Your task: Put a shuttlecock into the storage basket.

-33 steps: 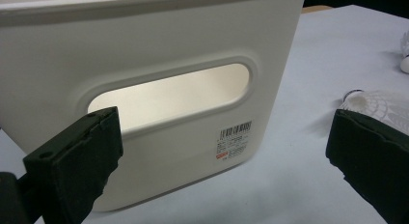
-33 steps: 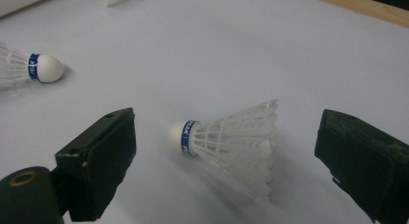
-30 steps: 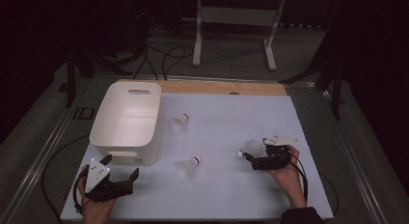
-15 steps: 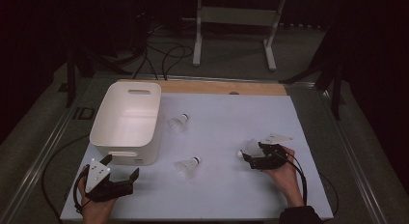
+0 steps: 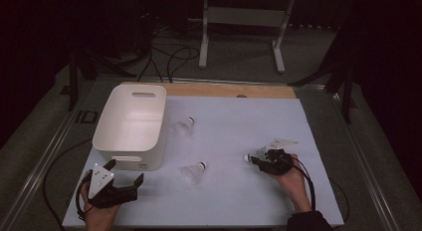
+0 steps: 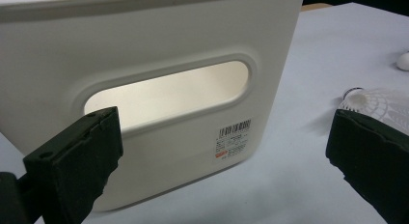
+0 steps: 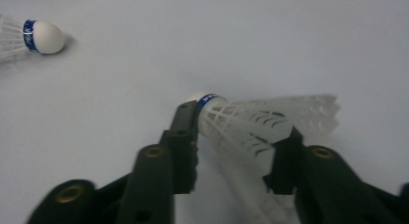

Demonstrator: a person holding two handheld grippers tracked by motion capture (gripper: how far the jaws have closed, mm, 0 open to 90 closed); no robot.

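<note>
The right gripper [image 7: 231, 151] has just been closing its jaws and now pinches a shuttlecock [image 7: 260, 122] by the feather skirt, cork end pointing ahead past the fingertips, on the white table [image 5: 239, 121]. A second shuttlecock [image 5: 193, 172] lies well off to its left. The left gripper [image 5: 124, 183] rests with jaws wide apart, holding nothing, just before the bin [image 6: 159, 50], whose handle slot faces it.

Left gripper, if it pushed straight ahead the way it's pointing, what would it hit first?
Most likely the white bin: its near wall with the handle slot faces the open left gripper squarely. A shuttlecock lies off to one side.
</note>
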